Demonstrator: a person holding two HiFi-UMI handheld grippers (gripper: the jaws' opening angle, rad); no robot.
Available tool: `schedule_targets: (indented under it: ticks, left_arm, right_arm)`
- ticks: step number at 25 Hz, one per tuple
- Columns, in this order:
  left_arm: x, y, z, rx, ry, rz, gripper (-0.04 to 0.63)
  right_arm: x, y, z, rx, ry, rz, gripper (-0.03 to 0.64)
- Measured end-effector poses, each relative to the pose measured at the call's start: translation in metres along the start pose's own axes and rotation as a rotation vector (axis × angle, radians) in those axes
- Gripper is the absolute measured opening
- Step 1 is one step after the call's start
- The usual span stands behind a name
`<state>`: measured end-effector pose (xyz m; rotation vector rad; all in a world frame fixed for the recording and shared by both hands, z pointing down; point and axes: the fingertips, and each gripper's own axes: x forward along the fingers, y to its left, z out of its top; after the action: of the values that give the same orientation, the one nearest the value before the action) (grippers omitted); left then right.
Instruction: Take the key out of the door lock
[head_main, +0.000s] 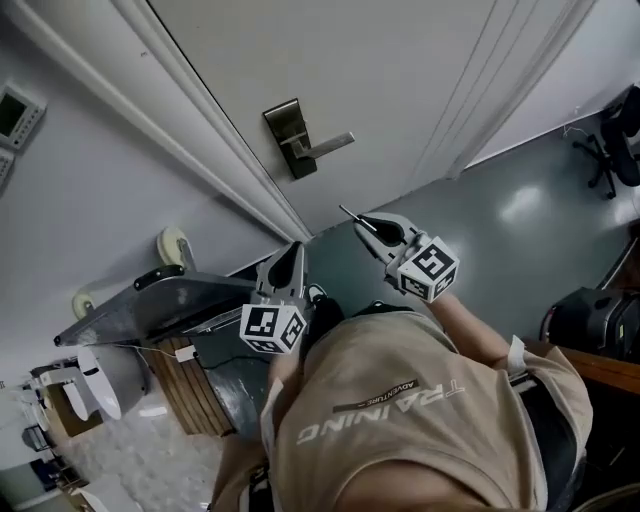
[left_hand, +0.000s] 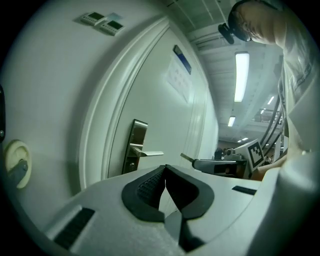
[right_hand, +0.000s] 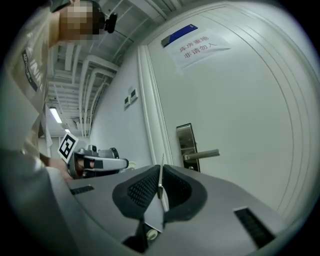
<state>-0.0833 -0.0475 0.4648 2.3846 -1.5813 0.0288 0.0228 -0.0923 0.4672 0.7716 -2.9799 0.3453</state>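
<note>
The door's metal lock plate (head_main: 285, 135) with its lever handle (head_main: 327, 144) is on the pale door, well ahead of both grippers. My right gripper (head_main: 365, 224) is shut on a thin key (head_main: 346, 212), which sticks out past the fingertips, clear of the door. In the right gripper view the key (right_hand: 161, 176) stands edge-on between the pads, with the lock plate (right_hand: 186, 144) beyond it. My left gripper (head_main: 293, 250) hangs lower left, shut, with nothing in it. In its own view the left gripper (left_hand: 165, 170) points toward the lock plate (left_hand: 136, 145), and the key (left_hand: 186, 157) shows at the right.
A grey metal cart (head_main: 170, 295) with wheels and a wooden crate (head_main: 190, 385) stand by the wall at left. Wall switch panels (head_main: 15, 115) are at upper left. An office chair (head_main: 615, 140) and a dark bag (head_main: 590, 320) are at right. A paper notice (right_hand: 200, 50) hangs on the door.
</note>
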Motion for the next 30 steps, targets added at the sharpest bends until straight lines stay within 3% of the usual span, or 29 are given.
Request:
schedule_targets:
  ticks: [2, 7, 9, 14, 17, 22, 26, 30]
  left_arm:
    - [-0.008, -0.016, -0.006, 0.004, 0.002, 0.028, 0.009]
    - [-0.052, -0.028, -0.045, -0.060, 0.073, 0.193, 0.009]
    - [-0.063, -0.035, -0.050, -0.068, 0.092, 0.216, 0.009]
    - [-0.074, -0.037, -0.052, -0.005, 0.116, 0.191, 0.009]
    - [-0.065, -0.035, -0.033, 0.014, 0.071, 0.149, 0.009]
    - [-0.061, -0.030, 0.003, 0.120, -0.015, 0.078, 0.009]
    - [-0.070, -0.017, -0.008, 0.102, 0.019, 0.071, 0.009]
    - [-0.067, 0.003, -0.010, 0.071, 0.032, 0.085, 0.009]
  right_arm:
    - [-0.009, 0.001, -0.011, -0.038, 0.022, 0.022, 0.028]
    - [-0.019, 0.015, -0.028, -0.059, 0.001, 0.060, 0.028]
    - [-0.017, 0.017, -0.027, -0.053, 0.005, 0.077, 0.028]
    - [-0.010, 0.036, -0.020, -0.061, -0.017, 0.078, 0.028]
    - [-0.014, 0.041, -0.015, -0.072, -0.015, 0.039, 0.028]
    - [-0.013, 0.038, -0.018, -0.104, 0.008, -0.018, 0.028]
    - [-0.001, 0.039, 0.002, -0.107, -0.026, -0.060, 0.028]
    - [0.020, 0.046, 0.015, -0.116, -0.046, -0.036, 0.028]
